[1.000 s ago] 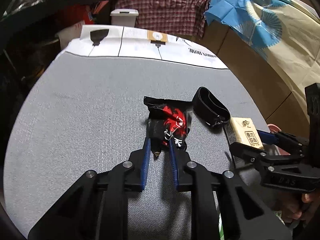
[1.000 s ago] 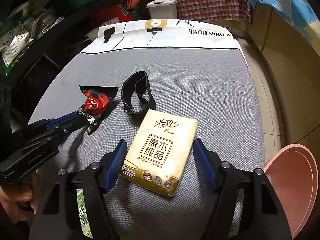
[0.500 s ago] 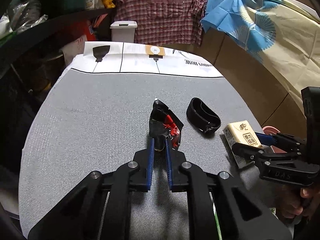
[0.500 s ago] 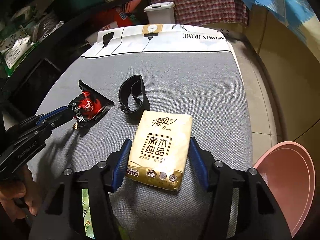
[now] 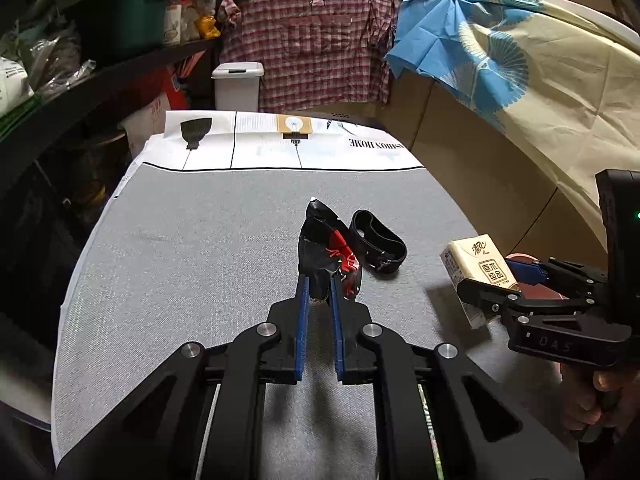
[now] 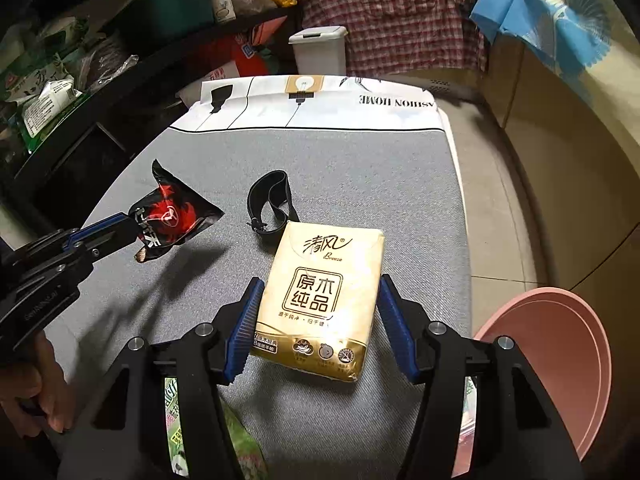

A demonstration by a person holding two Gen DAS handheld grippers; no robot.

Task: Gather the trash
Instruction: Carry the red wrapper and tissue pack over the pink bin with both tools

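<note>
Nearest in the left wrist view, the left tongs [image 5: 318,286] are drawn narrow, their blue pads pinching the lower end of a black and red snack wrapper [image 5: 326,248]. The wrapper stands up from the tips, lifted clear of the grey worktop [image 5: 180,264]; in the right wrist view the same wrapper [image 6: 172,216] hangs off the tips of the left tongs [image 6: 134,230] above its own shadow. A hand [image 6: 36,388] grips the handle of that tool at the lower left edge.

In the right wrist view, the right tongs [image 6: 320,296] are spread fairly wide and clamp a cream tissue pack [image 6: 324,300] by its two long sides, the pads [image 6: 244,320] pressed against the wrapping. From the left wrist view the pack [image 5: 478,276] appears raised off the worktop in the right tongs [image 5: 498,280], with a hand [image 5: 600,404] below the tool. A pink basin [image 6: 560,368] sits low to the right, beyond the worktop's edge, near the right tongs. A green printed packet [image 6: 240,448] shows under the tool body, partly hidden.

Just beyond the wrapper and the pack, a black strap [image 5: 378,246] lies looped on the worktop, apart from both. Further on, the grey cloth ends at a white printed strip [image 5: 280,148]. Behind it stand a white lidded bin [image 5: 238,86] and a hanging plaid shirt [image 5: 308,52], with a blue patterned cloth [image 5: 460,56] to the right and shelves with a green bin [image 5: 124,12] to the left.
</note>
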